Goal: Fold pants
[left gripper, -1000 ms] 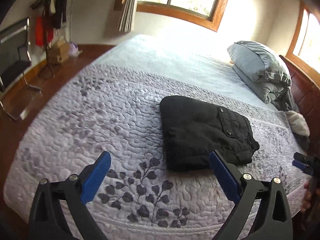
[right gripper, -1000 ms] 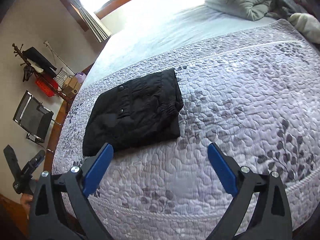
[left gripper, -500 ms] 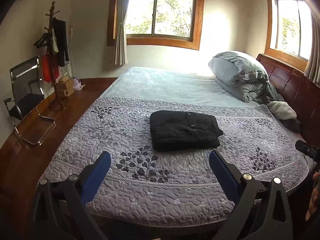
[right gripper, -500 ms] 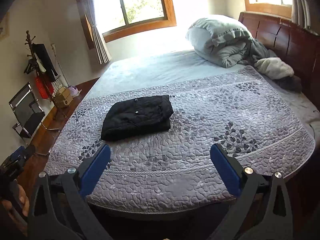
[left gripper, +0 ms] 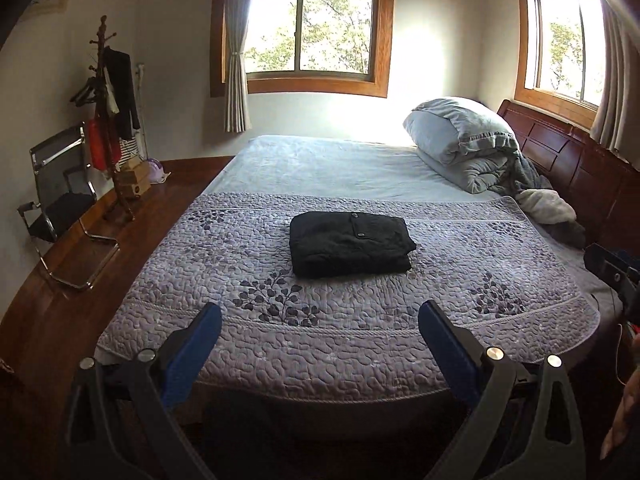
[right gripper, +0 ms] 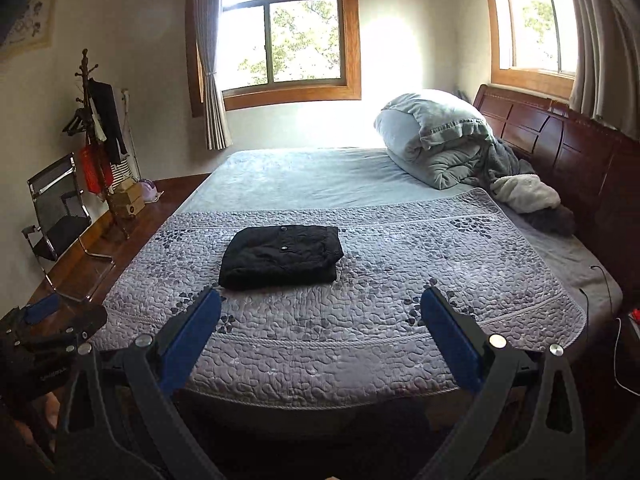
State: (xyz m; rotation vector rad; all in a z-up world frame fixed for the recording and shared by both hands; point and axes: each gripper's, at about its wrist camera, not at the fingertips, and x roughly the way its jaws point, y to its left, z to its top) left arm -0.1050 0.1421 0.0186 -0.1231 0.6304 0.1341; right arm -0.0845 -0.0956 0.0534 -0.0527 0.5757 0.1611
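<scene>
Quilted bed (left gripper: 360, 336) holds folded pants (left gripper: 350, 243) well beyond both empty, spread tools (left gripper: 320, 328) (right gripper: 320, 314).

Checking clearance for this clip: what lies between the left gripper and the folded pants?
Only bare quilt with a dark leaf print separates the open left gripper from the folded black pants, clearest in the left wrist view.

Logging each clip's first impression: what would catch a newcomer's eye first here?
A black folded pair of pants lies alone in the middle of the purple quilt. Both grippers, left and right, hang open, short of the bed. A rumpled grey duvet is heaped by the headboard.
</scene>
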